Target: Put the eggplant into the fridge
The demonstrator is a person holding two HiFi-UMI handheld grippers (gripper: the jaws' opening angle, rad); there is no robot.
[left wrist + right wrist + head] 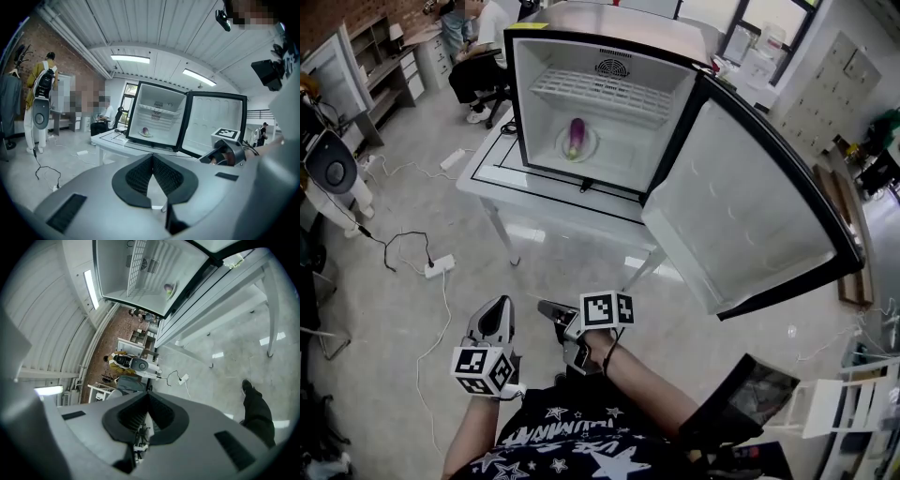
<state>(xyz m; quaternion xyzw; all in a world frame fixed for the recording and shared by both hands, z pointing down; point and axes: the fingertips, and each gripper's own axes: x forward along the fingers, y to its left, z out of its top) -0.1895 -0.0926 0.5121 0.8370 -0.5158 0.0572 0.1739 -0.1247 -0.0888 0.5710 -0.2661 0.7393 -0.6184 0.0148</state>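
Note:
A purple eggplant lies on a small white plate on the floor of the open fridge, which stands on a white table. The left gripper view shows the eggplant far ahead; the right gripper view shows it small near the top. Both grippers hang low near the person's body, well short of the table. My left gripper is shut with nothing in it, its tips touching. My right gripper is shut and empty too.
The fridge door swings wide to the right, past the table's edge. A power strip with cables lies on the floor at left, near a white machine. People sit at desks behind. A white rack stands lower right.

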